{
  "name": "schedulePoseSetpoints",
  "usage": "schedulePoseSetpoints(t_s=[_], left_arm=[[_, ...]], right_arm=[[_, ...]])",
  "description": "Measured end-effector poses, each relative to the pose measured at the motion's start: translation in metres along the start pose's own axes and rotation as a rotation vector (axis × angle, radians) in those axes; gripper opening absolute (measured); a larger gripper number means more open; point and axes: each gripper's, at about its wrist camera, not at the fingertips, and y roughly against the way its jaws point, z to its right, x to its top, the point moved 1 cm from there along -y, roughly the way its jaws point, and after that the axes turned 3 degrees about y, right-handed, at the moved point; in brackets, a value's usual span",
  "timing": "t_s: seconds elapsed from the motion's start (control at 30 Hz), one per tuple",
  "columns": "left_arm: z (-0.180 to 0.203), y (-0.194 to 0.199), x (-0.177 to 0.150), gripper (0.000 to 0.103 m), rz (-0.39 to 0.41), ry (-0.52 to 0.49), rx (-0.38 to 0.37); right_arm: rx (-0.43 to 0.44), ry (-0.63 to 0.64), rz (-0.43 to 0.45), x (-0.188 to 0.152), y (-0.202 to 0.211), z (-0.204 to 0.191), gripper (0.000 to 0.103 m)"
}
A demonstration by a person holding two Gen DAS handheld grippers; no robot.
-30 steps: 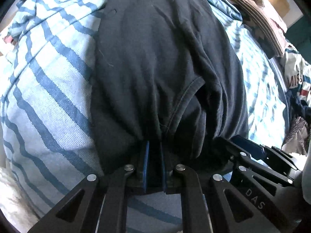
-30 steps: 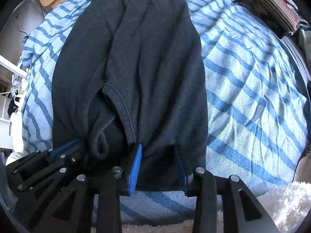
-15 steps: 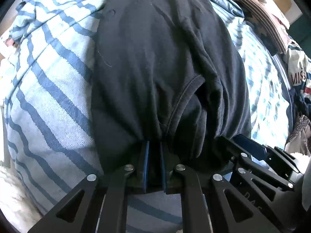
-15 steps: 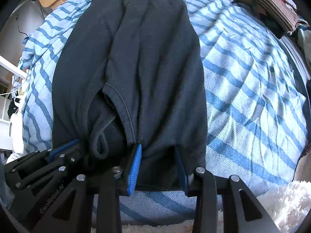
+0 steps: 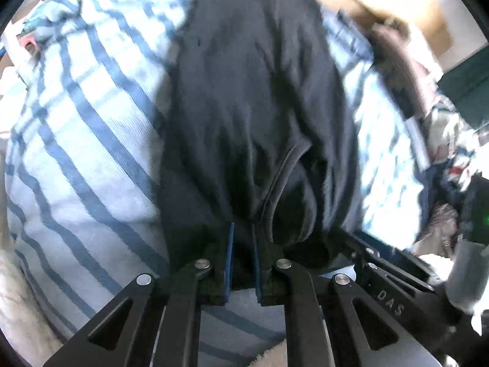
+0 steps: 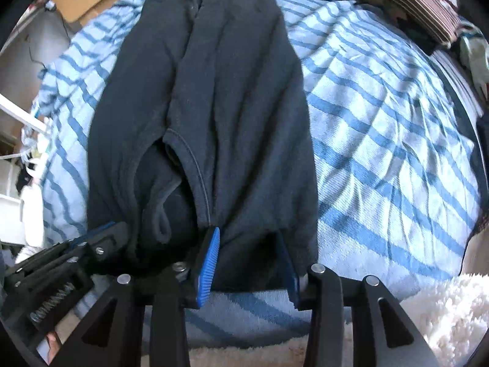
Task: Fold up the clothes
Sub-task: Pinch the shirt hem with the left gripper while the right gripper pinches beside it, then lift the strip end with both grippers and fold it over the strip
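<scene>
A black T-shirt (image 5: 256, 116) lies lengthwise on the striped bed cover, its collar end nearest both cameras. My left gripper (image 5: 243, 238) is shut on the near edge beside the collar seam, with only a thin slot between its blue pads. In the right wrist view the T-shirt (image 6: 232, 107) runs away from me. My right gripper (image 6: 247, 244) has its fingers well apart, and the shirt's near edge fills the gap between them. Each gripper shows in the other's view: the right one (image 5: 376, 250) and the left one (image 6: 101, 238), both at the shirt's edge.
The blue-and-white striped bed cover (image 6: 382, 128) spreads on both sides of the shirt. A striped brown garment (image 6: 406, 3) and more clothes (image 5: 452, 140) are piled at the far right. A white fluffy rug (image 6: 443, 315) lies below the bed's near edge.
The left wrist view has swung and blurred, showing more of the room at the far right. The right wrist view barely shifted. Both grippers keep the same finger gaps.
</scene>
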Motion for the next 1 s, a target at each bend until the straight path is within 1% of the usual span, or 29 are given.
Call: schedulePoseSetpoints(t_s=[0.1, 0.2, 0.3, 0.33, 0.4, 0.5, 0.6, 0.7, 0.77, 0.9, 1.0], left_arm=[[-0.005, 0.030, 0.012, 0.011, 0.092, 0.011, -0.033], [0.004, 0.052, 0.040, 0.011, 0.149, 0.019, -0.072], [0.002, 0.055, 0.065, 0.011, 0.172, 0.009, -0.077], [-0.001, 0.058, 0.071, 0.011, 0.172, 0.002, -0.072], [0.004, 0.049, 0.077, 0.011, 0.168, -0.013, -0.066], [0.007, 0.036, 0.087, 0.011, 0.145, -0.026, -0.071], [0.006, 0.019, 0.101, 0.011, 0.119, -0.019, -0.063], [0.011, 0.004, 0.115, 0.011, 0.089, -0.015, -0.069], [0.018, -0.007, 0.127, 0.011, 0.079, -0.021, -0.074], [0.044, -0.029, 0.150, 0.011, 0.075, -0.068, -0.121], [0.043, -0.045, 0.150, 0.011, 0.068, -0.062, -0.087]], right_arm=[[0.014, -0.042, 0.039, -0.004, 0.021, 0.007, 0.042], [0.036, -0.039, 0.112, -0.002, 0.047, 0.006, 0.043], [0.053, -0.046, 0.188, 0.008, 0.071, 0.009, 0.043], [0.056, -0.052, 0.201, 0.011, 0.074, 0.011, 0.043], [0.061, -0.063, 0.226, 0.019, 0.080, 0.015, 0.043], [0.049, -0.051, 0.227, 0.030, 0.074, 0.023, 0.043], [0.046, -0.029, 0.216, 0.037, 0.058, 0.011, 0.043], [0.047, -0.014, 0.207, 0.058, 0.040, 0.009, 0.043], [0.049, -0.017, 0.201, 0.072, 0.029, 0.013, 0.043], [0.051, -0.040, 0.195, 0.097, 0.007, 0.021, 0.043], [0.062, -0.056, 0.160, 0.103, -0.018, 0.031, 0.043]])
